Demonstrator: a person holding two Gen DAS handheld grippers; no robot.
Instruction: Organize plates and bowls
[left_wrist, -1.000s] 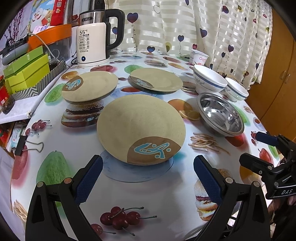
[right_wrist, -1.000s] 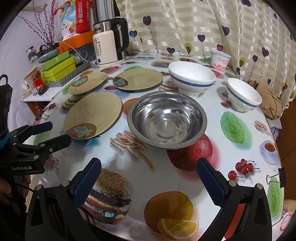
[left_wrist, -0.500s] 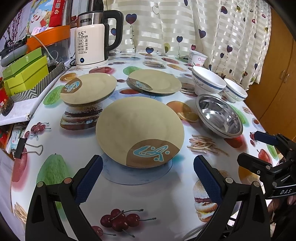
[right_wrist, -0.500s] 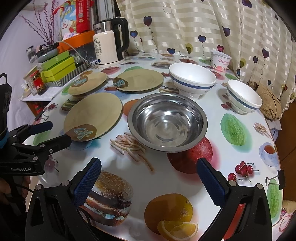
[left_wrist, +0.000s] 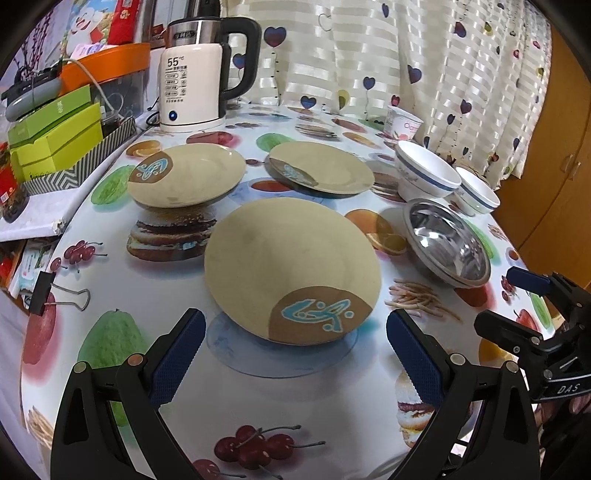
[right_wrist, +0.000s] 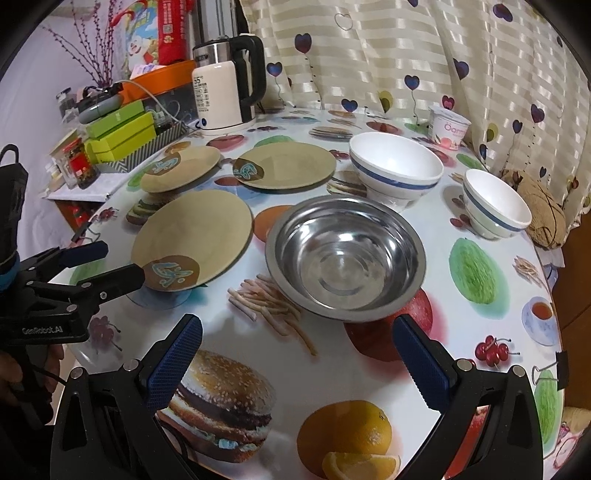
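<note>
My left gripper (left_wrist: 295, 354) has its fingers spread wide with nothing in them; the nearest plate (left_wrist: 291, 269) sits centre frame, just ahead of the tips, maybe a touch between them, hard to judge through the fisheye. The right gripper (right_wrist: 297, 356) is wide open and empty too, with the steel bowl (right_wrist: 345, 256) just beyond its fingertips at mid-frame. Two more plates (left_wrist: 186, 179) and two white bowls (right_wrist: 397, 170) sit further up the table (left_wrist: 258, 406).

tan plates (left_wrist: 291, 258), fruit-print tablecloth (left_wrist: 258, 398)
</note>
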